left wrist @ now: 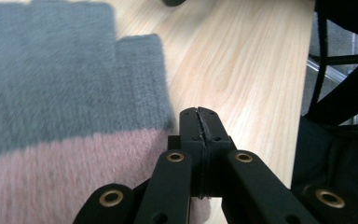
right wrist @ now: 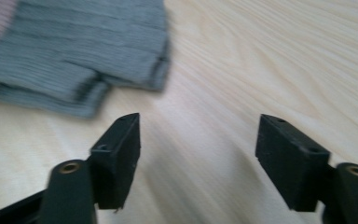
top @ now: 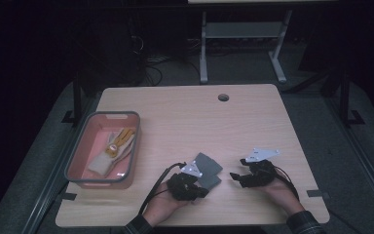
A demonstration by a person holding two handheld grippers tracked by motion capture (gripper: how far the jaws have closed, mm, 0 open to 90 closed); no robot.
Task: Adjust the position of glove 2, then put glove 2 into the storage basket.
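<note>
A grey knitted glove (top: 207, 165) with a pink cuff lies flat on the wooden table (top: 190, 122) near its front edge. My left gripper (top: 203, 191) rests at the glove's near side. In the left gripper view the jaws (left wrist: 199, 114) are pressed together over bare wood, right beside the glove (left wrist: 65, 79), and the pink cuff runs under the gripper's body. My right gripper (top: 237, 169) hovers just right of the glove. Its jaws (right wrist: 198, 140) stand wide apart with nothing between them, and the glove's grey fingers (right wrist: 84, 51) lie ahead and to the left.
A pink bin with a grey rim (top: 78, 156) stands at the table's left and holds a tan and yellow glove (top: 116, 146). A round cable hole (top: 223, 97) sits near the far edge. Beyond the table stands a white desk frame (top: 243, 34).
</note>
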